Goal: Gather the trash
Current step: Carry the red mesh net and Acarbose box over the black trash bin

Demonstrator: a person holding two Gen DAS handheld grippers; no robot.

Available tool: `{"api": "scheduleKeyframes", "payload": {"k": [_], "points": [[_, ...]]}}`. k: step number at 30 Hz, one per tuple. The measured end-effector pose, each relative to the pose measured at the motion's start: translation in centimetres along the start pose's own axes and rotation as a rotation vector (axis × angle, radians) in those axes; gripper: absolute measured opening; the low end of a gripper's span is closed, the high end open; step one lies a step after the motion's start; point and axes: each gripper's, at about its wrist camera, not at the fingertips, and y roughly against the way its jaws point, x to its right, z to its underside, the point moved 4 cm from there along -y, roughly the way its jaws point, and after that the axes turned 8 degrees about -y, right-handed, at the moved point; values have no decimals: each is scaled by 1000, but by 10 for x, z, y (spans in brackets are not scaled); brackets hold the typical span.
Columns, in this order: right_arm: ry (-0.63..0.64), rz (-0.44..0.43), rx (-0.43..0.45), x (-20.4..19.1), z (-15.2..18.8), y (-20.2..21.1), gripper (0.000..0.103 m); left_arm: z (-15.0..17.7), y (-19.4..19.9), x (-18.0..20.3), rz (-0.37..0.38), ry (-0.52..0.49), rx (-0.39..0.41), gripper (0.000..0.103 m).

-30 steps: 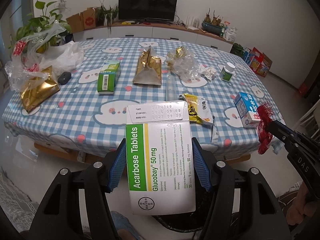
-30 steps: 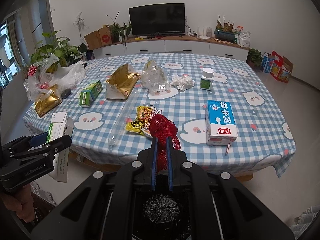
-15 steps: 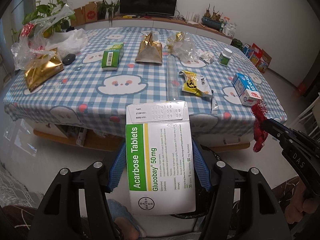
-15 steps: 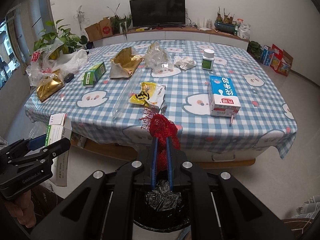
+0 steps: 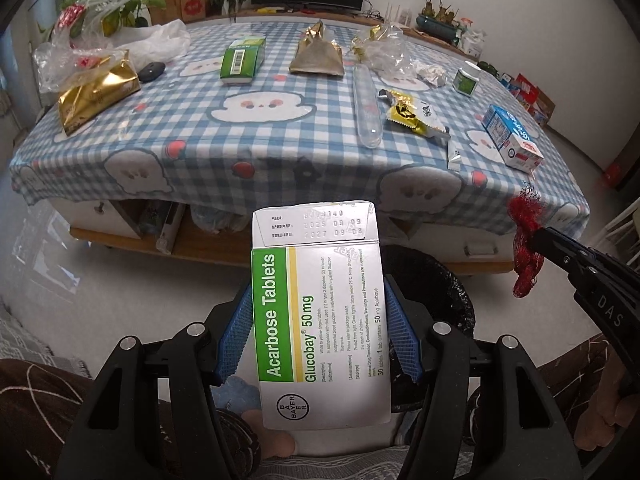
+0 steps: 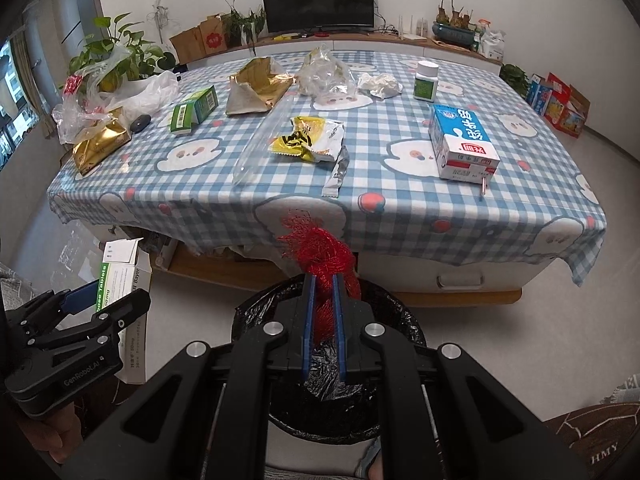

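Observation:
My left gripper [image 5: 318,320] is shut on a white and green Acarbose tablet box [image 5: 320,312], held upright in front of the table, left of the bin. My right gripper [image 6: 324,292] is shut on a bunch of red mesh netting [image 6: 320,252], held right above the black-lined trash bin [image 6: 384,320]. The bin also shows behind the box in the left wrist view [image 5: 440,280]. The right gripper and netting [image 5: 526,252] show at the right of the left wrist view. The left gripper with its box [image 6: 120,292] shows at the left of the right wrist view.
The checked table [image 6: 400,200] carries a milk carton [image 6: 462,144], a yellow wrapper [image 6: 308,140], a clear tube [image 6: 264,144], a green box [image 6: 194,110], gold bags [image 6: 256,84], clear plastic [image 6: 324,74], a pill bottle [image 6: 426,80] and plastic bags [image 6: 112,92].
Both grippers have drawn back from the table and lowered, each still holding its item. The trash bin has come into fuller view under the right gripper.

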Motion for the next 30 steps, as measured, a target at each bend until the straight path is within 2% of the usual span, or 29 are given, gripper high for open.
{"api": "scheduleKeyframes", "payload": {"k": [13,30], "points": [[9,12,-57,-2,25,-36,8,24,-39,-6,-1,14,-69,60],[-16,12,-188,11,49,-119,8,35,-109,-12,-2,26,-189,60]]}}
